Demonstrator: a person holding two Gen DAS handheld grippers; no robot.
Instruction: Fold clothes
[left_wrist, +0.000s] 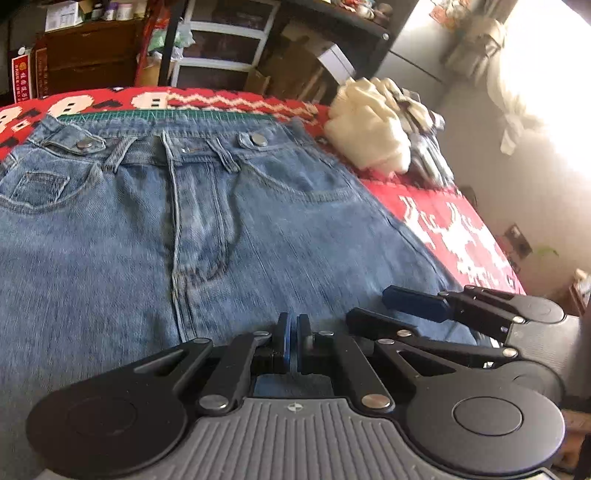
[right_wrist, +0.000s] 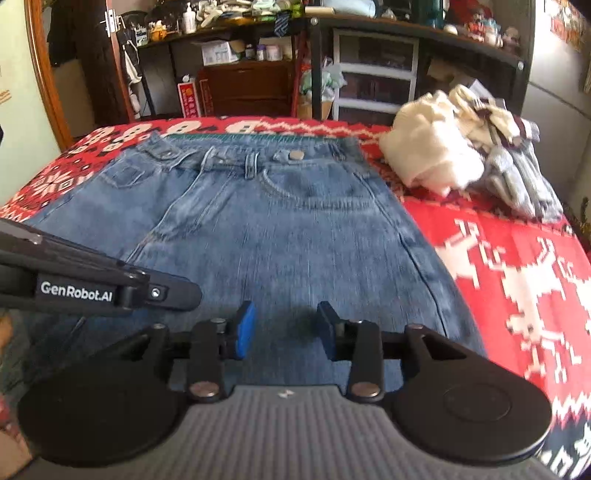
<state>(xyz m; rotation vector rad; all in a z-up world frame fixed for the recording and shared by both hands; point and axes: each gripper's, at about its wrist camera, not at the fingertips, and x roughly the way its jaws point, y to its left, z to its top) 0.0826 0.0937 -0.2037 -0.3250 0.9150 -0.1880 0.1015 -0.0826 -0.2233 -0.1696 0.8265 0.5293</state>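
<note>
Blue jeans (left_wrist: 155, 236) (right_wrist: 280, 221) lie spread flat on a red patterned blanket (left_wrist: 450, 229) (right_wrist: 517, 266), waistband at the far side. My left gripper (left_wrist: 293, 343) hovers low over the near part of the jeans, blue pads pressed together with no cloth visible between them. Its finger (right_wrist: 166, 291) shows at the left of the right wrist view. My right gripper (right_wrist: 286, 328) is open just above the denim, right of the left one; its fingers (left_wrist: 413, 304) also show in the left wrist view.
A pile of cream and grey clothes (left_wrist: 384, 129) (right_wrist: 465, 155) sits on the blanket's far right corner. A green mat edge (left_wrist: 166, 115) peeks out beyond the waistband. Shelves and plastic drawers (right_wrist: 373, 77) stand behind the bed.
</note>
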